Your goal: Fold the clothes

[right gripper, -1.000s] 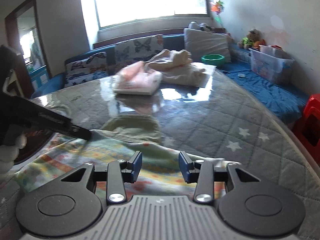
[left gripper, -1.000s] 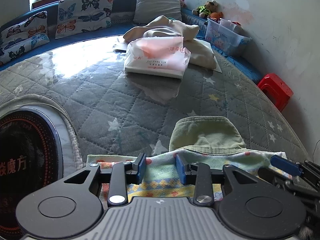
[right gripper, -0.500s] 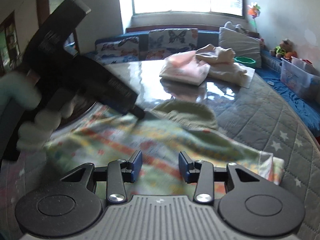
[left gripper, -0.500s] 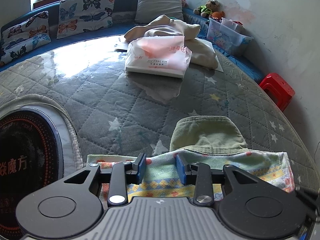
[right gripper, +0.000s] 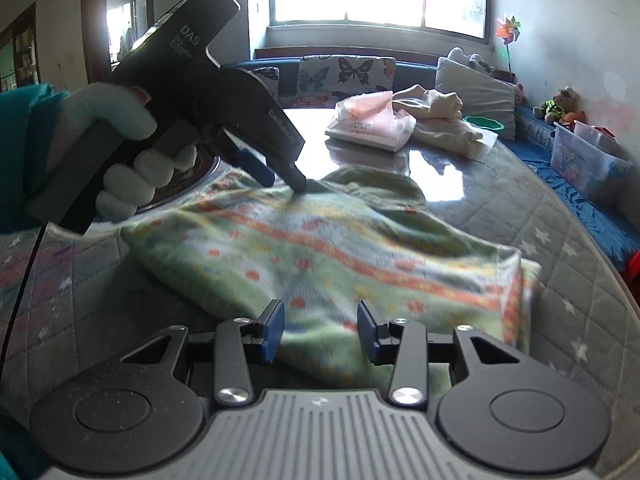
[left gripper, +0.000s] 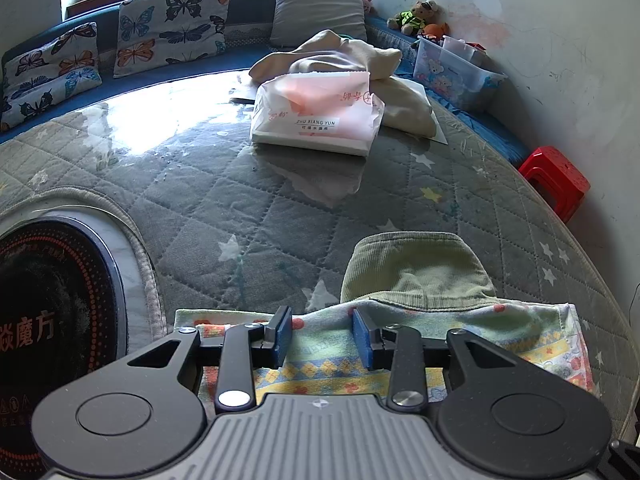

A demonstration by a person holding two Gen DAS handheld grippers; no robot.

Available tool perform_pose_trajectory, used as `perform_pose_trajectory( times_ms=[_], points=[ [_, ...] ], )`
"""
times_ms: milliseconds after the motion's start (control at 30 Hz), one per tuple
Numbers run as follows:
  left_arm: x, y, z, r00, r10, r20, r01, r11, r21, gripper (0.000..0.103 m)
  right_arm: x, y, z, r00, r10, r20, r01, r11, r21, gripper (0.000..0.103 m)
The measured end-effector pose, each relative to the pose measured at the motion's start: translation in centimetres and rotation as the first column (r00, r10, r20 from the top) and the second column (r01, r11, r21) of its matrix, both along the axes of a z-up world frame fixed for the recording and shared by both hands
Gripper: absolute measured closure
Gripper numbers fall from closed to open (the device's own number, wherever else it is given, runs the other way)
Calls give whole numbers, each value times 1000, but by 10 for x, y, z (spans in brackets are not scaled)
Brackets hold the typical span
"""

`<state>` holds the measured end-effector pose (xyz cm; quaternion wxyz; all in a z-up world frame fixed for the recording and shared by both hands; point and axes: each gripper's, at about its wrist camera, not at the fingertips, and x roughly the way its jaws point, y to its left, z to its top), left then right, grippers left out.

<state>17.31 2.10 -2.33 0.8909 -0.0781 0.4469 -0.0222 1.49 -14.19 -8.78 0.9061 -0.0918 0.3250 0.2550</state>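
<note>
That patterned garment (right gripper: pixel 320 248) looks soft and floppy — best pinched at a hemmed corner — with the left gripper (left gripper: pixel 322 332) and right gripper (right gripper: pixel 319 326) both part-open, holding nothing.

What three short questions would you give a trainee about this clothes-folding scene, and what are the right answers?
1. True or false: the patterned garment lies on a red stool.
2. Which colour is the corduroy part that sticks out from under the patterned garment? A green, B red, C blue.
3. Do the jaws of the left tool stand apart or closed?

Key:
1. False. It lies on the quilted mat.
2. A.
3. Apart, with the garment showing below the gap.
</note>
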Motion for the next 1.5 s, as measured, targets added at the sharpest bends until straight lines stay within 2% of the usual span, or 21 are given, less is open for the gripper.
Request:
perform_pose_trajectory(
  times_ms=[167, 300, 467, 633, 833, 1000, 1167, 1500],
  points=[
    [-4, 1, 3, 1000, -9, 6, 9, 1000, 0, 66, -13, -4, 1, 1000, 21, 16, -20, 999, -43, 63],
    [-19, 3, 16, 998, -35, 43, 35, 999, 0, 67, -13, -12, 10, 1000, 6, 16, -6, 1000, -4, 63],
    [-50, -2, 32, 988, -121, 99, 120, 993, 11, 67, -9, -26, 12, 998, -58, 8, 58, 998, 14, 62],
    [-78, -8, 28, 975, -201, 93, 200, 980, 12, 67, -9, -38, 8, 995, -99, -9, 99, 995, 13, 62],
    [-107, -8, 19, 961, -261, 89, 262, 965, -8, 75, -5, -22, 19, 998, -51, 35, 50, 998, 33, 63],
    [-128, -2, 9, 962, -260, 85, 263, 965, -17, 76, 0, 7, 19, 998, 23, 56, -25, 999, 37, 63],
    [-132, 14, 1, 973, -220, 75, 225, 972, -63, 76, 4, 31, 6, 996, 85, 40, -86, 996, 5, 63],
    [-126, 37, 6, 983, -148, 106, 160, 980, -120, 76, 5, 30, 9, 995, 89, 36, -90, 996, 18, 62]
  ],
)
